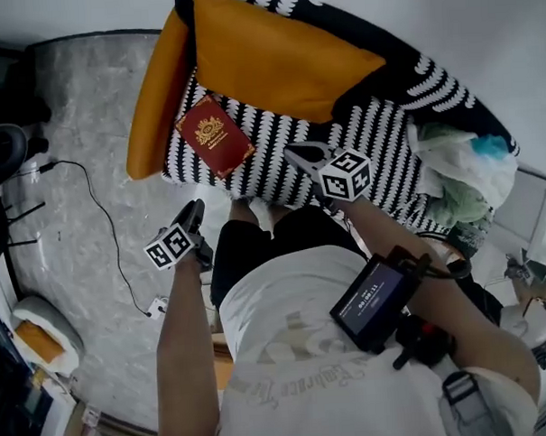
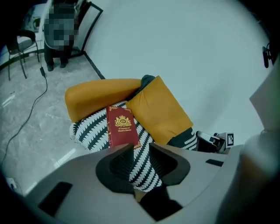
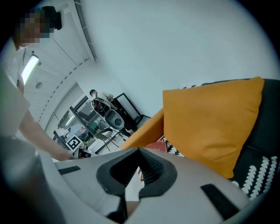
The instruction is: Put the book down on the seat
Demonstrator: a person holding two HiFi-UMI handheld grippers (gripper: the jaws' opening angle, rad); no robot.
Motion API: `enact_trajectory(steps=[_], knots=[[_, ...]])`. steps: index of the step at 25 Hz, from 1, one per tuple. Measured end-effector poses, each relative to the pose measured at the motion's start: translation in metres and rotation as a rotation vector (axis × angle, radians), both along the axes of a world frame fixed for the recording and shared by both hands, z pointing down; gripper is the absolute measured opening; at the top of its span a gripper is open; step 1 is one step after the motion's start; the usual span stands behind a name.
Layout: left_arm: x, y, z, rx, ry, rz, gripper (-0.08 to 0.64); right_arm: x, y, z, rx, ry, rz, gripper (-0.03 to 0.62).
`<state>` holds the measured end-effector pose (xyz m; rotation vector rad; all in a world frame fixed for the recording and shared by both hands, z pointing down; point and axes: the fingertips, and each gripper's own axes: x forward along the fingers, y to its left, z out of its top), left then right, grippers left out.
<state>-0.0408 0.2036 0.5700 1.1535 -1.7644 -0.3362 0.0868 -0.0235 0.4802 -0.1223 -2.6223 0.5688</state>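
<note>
Book (image 1: 214,136): flat on striped seat (image 1: 378,136), beside orange cushion (image 1: 275,59)
Left gripper (image 2: 141,146): jaws part-open, empty
Right gripper (image 3: 139,150): jaws together, empty
Head view only: clothes (image 1: 461,173) at seat's right

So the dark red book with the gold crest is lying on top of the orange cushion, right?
Not quite. The dark red book lies on the black-and-white patterned seat, beside the orange cushion, not on it. The head view shows this.
</note>
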Motion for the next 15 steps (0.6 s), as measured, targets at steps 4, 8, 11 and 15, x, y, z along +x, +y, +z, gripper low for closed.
enact_trajectory(steps=[4,8,11,15], knots=[[0.016,0.005,-0.035,0.022,-0.061,0.008,0.086,0.012,-0.003,-0.038,0.027,-0.047,-0.016,0.015],[0.022,0.014,-0.055,0.039,-0.111,0.028,0.06,0.008,0.003,-0.06,0.047,-0.088,-0.027,0.015],[0.018,0.02,-0.069,0.056,-0.148,0.024,0.035,-0.002,0.006,-0.078,0.071,-0.121,-0.038,0.015],[0.024,0.041,-0.094,0.057,-0.211,0.026,0.011,-0.001,0.029,-0.111,0.103,-0.18,-0.08,0.015]])
